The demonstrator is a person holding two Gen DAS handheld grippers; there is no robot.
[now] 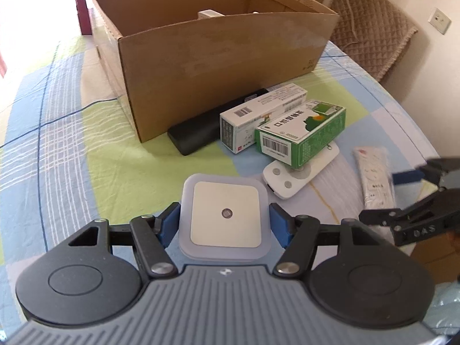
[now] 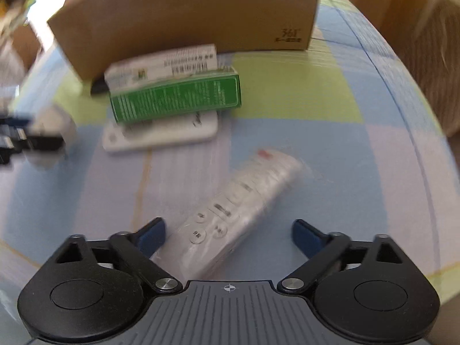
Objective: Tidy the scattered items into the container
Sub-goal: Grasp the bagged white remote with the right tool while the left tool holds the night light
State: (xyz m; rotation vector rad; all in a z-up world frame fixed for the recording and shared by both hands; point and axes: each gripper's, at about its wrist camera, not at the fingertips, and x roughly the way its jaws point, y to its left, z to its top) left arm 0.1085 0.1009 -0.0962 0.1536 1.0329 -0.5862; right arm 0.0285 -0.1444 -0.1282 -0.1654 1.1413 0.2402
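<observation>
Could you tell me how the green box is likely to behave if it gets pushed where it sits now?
The green box rests partly on the white device, so a push would probably slide or tip it off. It looks like light cardboard and should shift easily. It might also nudge the white box beside it.

The cardboard box (image 1: 218,57) is standing open at the far side of the worktop (image 1: 57,132). A flat bar (image 1: 198,132) is lying against its near wall, with the long carton (image 1: 258,118) lying beside it. The short carton (image 1: 302,132) is resting on the flat handset (image 1: 299,172), just right of the long carton. The square lamp (image 1: 225,215) is sitting between the fingers of the left gripper (image 1: 225,224). The remote (image 2: 230,215) is lying rightmost, partly between the spread fingers of the right gripper (image 2: 228,235).
</observation>
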